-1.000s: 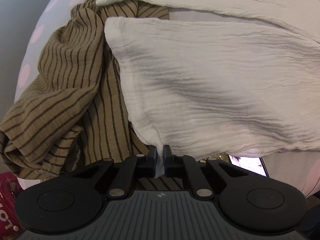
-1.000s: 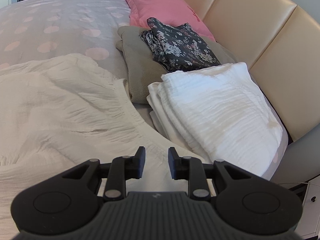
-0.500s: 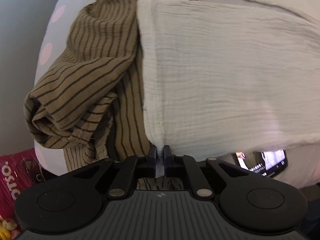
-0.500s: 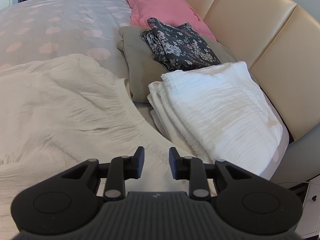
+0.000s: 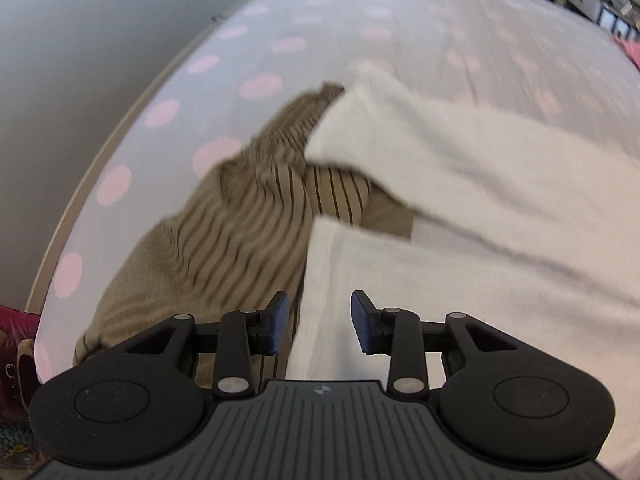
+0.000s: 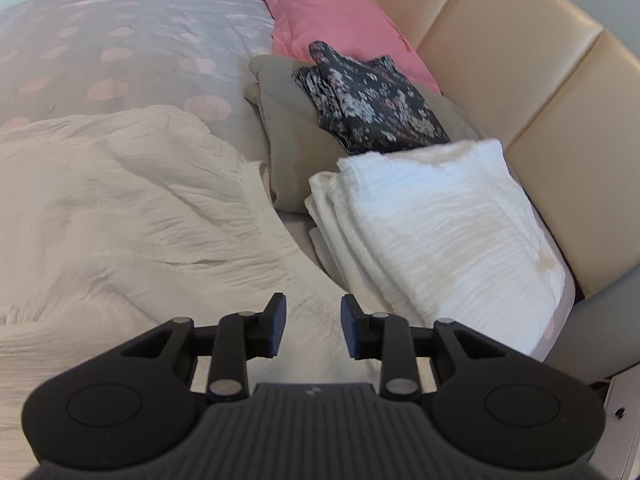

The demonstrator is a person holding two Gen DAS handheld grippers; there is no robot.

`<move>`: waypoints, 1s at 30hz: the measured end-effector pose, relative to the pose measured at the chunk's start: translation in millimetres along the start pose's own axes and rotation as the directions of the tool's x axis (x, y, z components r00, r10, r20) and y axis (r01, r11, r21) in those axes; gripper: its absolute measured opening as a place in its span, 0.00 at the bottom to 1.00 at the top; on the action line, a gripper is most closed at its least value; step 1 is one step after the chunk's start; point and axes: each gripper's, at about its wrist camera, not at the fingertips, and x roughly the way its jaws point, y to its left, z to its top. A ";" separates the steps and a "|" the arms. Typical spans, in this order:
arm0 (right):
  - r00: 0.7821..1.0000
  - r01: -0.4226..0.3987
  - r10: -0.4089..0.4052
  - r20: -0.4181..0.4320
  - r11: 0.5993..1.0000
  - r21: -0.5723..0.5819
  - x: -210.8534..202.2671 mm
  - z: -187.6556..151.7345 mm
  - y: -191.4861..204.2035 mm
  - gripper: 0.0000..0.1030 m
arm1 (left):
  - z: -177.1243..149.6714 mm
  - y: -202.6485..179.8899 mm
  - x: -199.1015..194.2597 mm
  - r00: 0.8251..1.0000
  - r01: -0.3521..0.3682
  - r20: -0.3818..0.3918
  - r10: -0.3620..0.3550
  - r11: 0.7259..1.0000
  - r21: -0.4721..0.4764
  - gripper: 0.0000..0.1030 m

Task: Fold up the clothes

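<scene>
A cream crinkled garment (image 5: pixel 460 216) lies spread on the spotted bed, partly folded over itself, and partly covers a brown striped garment (image 5: pixel 224 248). My left gripper (image 5: pixel 319 322) hovers open above the cream garment's left edge with nothing between its fingers. In the right wrist view the same cream garment (image 6: pixel 132 216) fills the left and middle. My right gripper (image 6: pixel 312 326) stands open just above its curved hem, holding nothing.
A folded white cloth (image 6: pixel 436 228) lies at the right by the beige padded headboard (image 6: pixel 500 60). Behind it sit a grey-beige folded piece (image 6: pixel 288 136), a dark floral garment (image 6: pixel 372 108) and a pink pillow (image 6: pixel 332 28). The bed's left edge (image 5: pixel 100 168) drops off near a wall.
My left gripper has let go of the cream garment's edge and opened, and it has swung up so the view now looks across the bed. The right gripper has hardly moved.
</scene>
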 end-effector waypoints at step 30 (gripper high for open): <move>0.999 -0.016 0.025 0.046 0.982 -0.190 11.1 9.0 47.0 0.33 | 72.2 10.5 83.9 0.996 0.021 0.087 0.026 0.869 -0.495 0.00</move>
